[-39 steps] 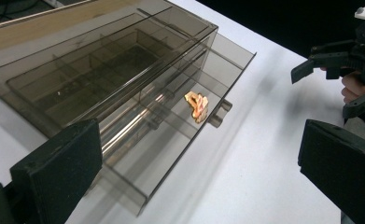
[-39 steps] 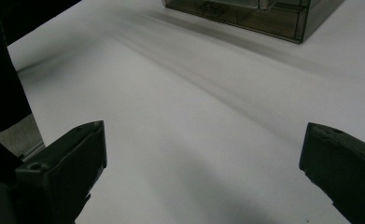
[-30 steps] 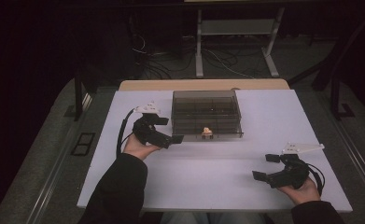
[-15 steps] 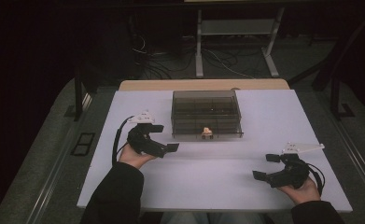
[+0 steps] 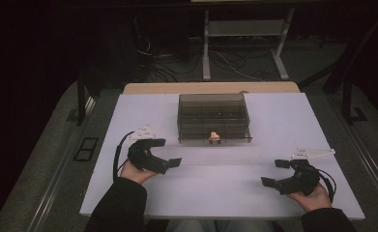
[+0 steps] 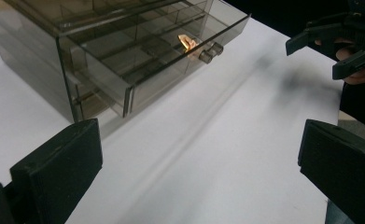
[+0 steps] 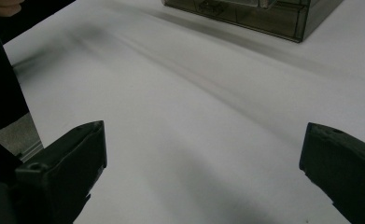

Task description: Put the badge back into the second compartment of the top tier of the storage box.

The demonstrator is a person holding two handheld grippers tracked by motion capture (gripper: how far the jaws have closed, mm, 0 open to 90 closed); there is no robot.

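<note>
A smoky clear drawer box (image 5: 214,116) stands at the middle back of the white table (image 5: 215,193). One drawer (image 6: 171,44) is pulled out a little, and a small orange thing (image 6: 188,42) lies at its front, by the knobs (image 6: 208,52); it also shows as the orange thing (image 5: 214,137) in the high view. My left gripper (image 5: 169,153) rests left of the box, open and empty, its jaws spread wide in the left gripper view (image 6: 199,172). My right gripper (image 5: 273,173) is at the front right, open and empty (image 7: 203,172).
In the right gripper view the box's corner (image 7: 264,14) sits far ahead across bare table. The right gripper (image 6: 348,42) appears at the top right of the left gripper view. Table legs and cables (image 5: 210,53) lie on the dark floor beyond.
My left gripper has drawn back from the box front, toward the person and to the left. The right gripper has barely moved.
</note>
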